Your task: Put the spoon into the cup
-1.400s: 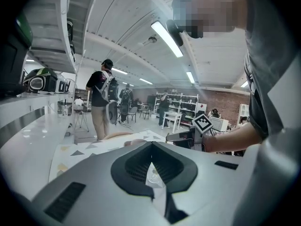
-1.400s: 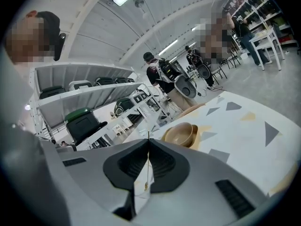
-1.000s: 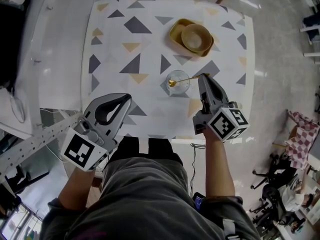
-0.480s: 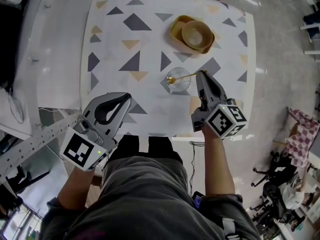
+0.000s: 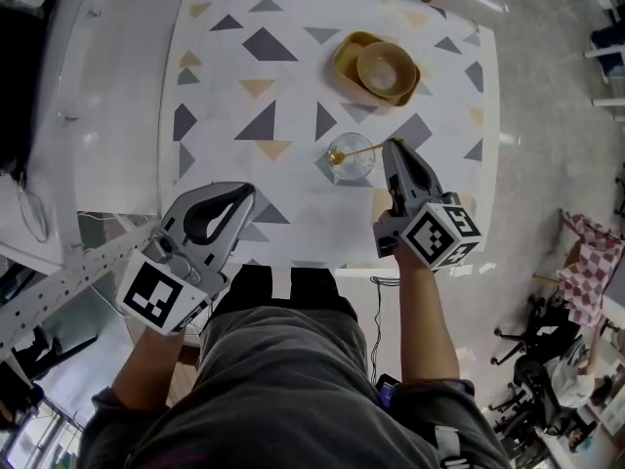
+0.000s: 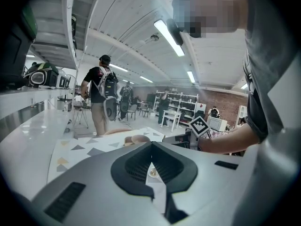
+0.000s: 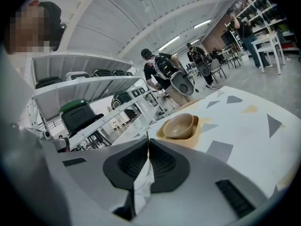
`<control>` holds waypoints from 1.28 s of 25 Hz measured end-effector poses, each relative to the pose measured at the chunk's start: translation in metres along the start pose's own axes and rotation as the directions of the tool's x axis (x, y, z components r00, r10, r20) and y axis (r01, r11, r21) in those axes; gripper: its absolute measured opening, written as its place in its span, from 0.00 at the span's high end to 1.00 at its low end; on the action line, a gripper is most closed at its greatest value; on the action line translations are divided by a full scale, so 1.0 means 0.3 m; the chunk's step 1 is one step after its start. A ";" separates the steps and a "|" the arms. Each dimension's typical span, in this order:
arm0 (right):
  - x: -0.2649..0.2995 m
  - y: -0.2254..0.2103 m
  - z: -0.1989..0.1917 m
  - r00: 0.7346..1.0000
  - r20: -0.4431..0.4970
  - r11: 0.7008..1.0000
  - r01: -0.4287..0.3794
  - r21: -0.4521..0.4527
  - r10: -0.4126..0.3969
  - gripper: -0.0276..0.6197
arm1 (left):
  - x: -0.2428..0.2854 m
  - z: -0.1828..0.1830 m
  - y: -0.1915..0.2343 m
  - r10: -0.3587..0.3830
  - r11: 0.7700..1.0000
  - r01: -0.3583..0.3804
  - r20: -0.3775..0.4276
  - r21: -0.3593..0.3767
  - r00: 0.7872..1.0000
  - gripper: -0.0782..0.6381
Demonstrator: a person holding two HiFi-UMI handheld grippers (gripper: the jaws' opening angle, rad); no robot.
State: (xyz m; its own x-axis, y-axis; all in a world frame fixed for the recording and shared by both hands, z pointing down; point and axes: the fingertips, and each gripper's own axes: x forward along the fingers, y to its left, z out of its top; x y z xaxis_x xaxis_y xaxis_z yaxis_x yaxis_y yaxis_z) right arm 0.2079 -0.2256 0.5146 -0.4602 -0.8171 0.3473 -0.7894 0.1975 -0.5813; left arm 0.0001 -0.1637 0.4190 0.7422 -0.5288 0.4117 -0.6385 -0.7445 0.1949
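Jaws of the right gripper (image 5: 391, 146) are clamped on the slim gold spoon (image 5: 357, 151), its bowl at the mouth of the clear glass cup (image 5: 351, 161). The left gripper (image 5: 244, 191) has its jaws pressed together, empty. The spoon should be lowered gently before release.

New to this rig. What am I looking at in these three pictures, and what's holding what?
No robot here: a person holds a two-jaw gripper in each hand. The top-down picture comes from a camera on their head; the other two cameras ride on the grippers, looking along the jaws. On the patterned table stand a clear cup and a tan bowl on a yellow tray. The right gripper is shut on a gold spoon, its scoop end at the cup's mouth. The left gripper is shut and empty.
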 end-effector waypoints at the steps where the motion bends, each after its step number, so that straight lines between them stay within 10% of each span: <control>1: 0.000 0.000 -0.001 1.000 0.001 1.000 0.002 0.001 -0.002 0.92 | -0.001 -0.001 0.001 0.000 1.000 0.000 0.001 0.000 1.000 0.87; 32: -0.059 0.031 0.048 0.997 0.029 0.997 0.072 0.014 -0.072 0.83 | -0.054 0.114 0.000 -0.033 0.998 0.027 0.108 0.056 0.994 0.87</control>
State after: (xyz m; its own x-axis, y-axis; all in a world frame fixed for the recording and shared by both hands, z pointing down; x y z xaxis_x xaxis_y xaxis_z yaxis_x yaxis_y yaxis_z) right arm 0.2147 -0.2172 0.4925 -0.3898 -0.8447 0.3669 -0.8149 0.1308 -0.5647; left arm -0.0050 -0.1691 0.3820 0.7806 -0.5446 0.3066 -0.6057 -0.7803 0.1560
